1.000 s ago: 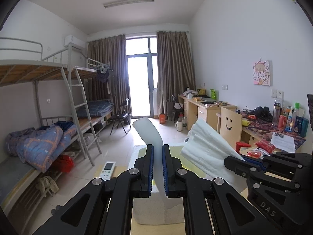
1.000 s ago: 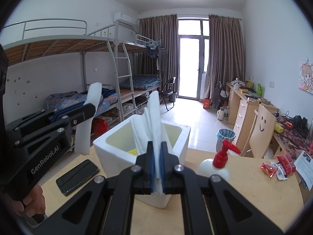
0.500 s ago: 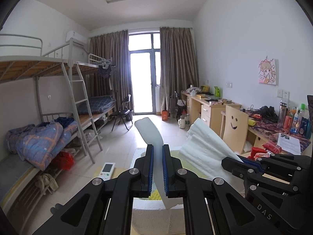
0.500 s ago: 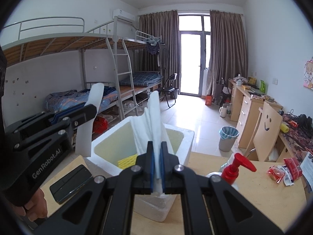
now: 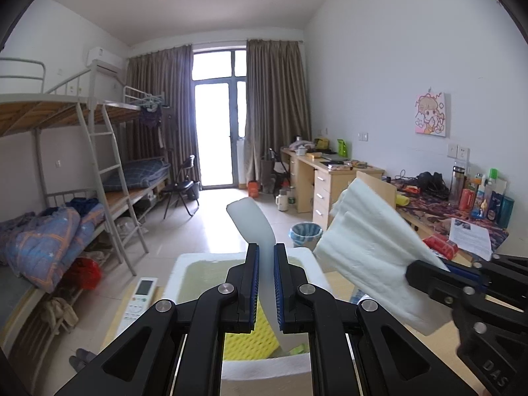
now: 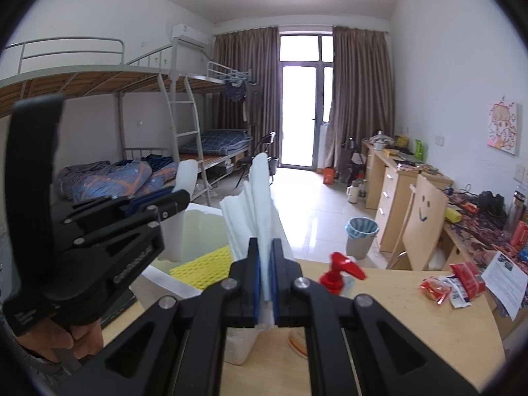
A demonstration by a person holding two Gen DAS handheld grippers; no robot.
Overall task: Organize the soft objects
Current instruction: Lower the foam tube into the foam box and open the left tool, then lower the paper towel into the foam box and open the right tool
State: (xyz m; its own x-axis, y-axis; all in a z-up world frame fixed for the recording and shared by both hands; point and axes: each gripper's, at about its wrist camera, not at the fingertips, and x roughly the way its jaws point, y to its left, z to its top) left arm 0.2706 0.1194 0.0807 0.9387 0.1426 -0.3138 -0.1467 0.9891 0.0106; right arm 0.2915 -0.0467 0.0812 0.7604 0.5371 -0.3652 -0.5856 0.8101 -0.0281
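My left gripper (image 5: 266, 264) is shut on a thin white foam strip (image 5: 254, 224) and holds it over the open white foam box (image 5: 178, 270). A yellow sponge (image 5: 250, 340) lies inside the box. My right gripper (image 6: 265, 260) is shut on a folded white foam sheet (image 6: 260, 198), held upright just right of the box. That sheet also shows in the left wrist view (image 5: 366, 254), and the left gripper (image 6: 178, 199) with its strip shows in the right wrist view. The box (image 6: 158, 277) and sponge (image 6: 204, 267) sit below both grippers.
A red-topped pump bottle (image 6: 340, 274) stands on the wooden table (image 6: 396, 330) right of the box. Red snack packets (image 6: 452, 283) and a paper lie at the table's right. A white remote (image 5: 138, 300) lies left of the box. Bunk beds, desks and a bin stand beyond.
Both grippers have moved forward and up over the foam box, so its inside and the yellow sponge now show below. Both remain shut on their foam pieces.
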